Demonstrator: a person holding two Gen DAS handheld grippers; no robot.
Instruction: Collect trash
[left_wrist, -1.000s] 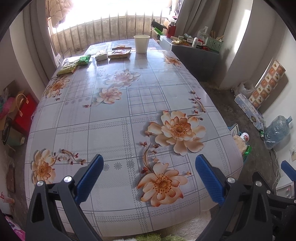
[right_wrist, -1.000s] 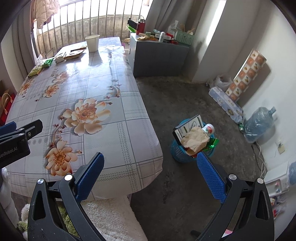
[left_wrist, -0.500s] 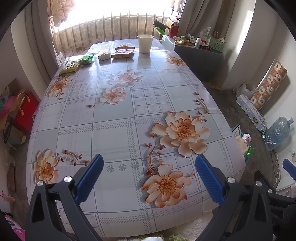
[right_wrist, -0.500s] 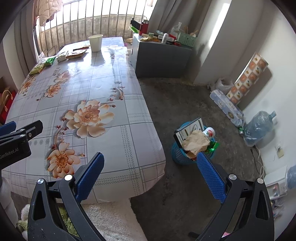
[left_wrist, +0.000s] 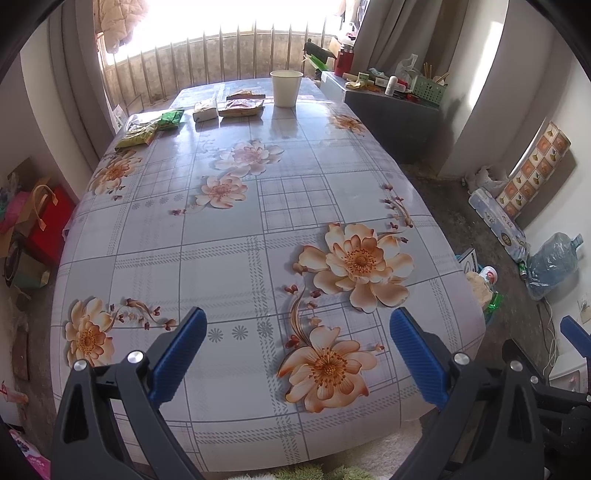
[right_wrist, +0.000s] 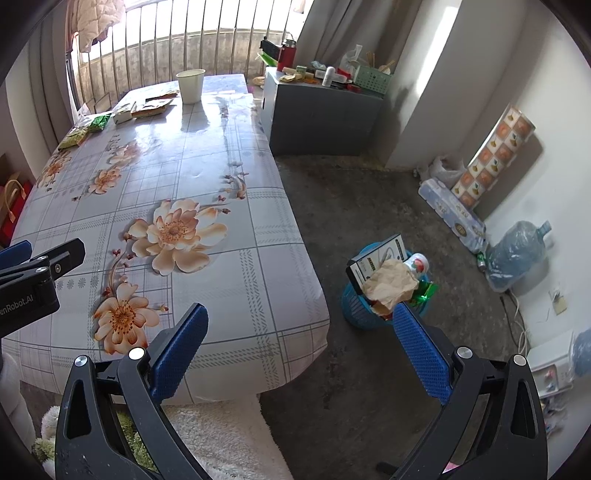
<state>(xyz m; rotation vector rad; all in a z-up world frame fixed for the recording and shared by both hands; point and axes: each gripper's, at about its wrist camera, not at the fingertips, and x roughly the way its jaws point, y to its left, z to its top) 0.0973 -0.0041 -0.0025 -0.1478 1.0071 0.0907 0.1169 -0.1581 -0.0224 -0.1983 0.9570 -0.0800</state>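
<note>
While both jaws gape empty, left gripper (left_wrist: 295, 332) and right gripper (right_wrist: 299, 328) hover over the table (left_wrist: 221, 240) edge

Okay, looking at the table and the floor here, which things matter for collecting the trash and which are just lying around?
For the job:
- paper cup
- brown snack wrappers
- white packet
- green packets
- blue trash basket, already heaped
- left gripper and right gripper, both open and empty

Just lying about:
- grey cabinet
- water jug
- red bag
</note>
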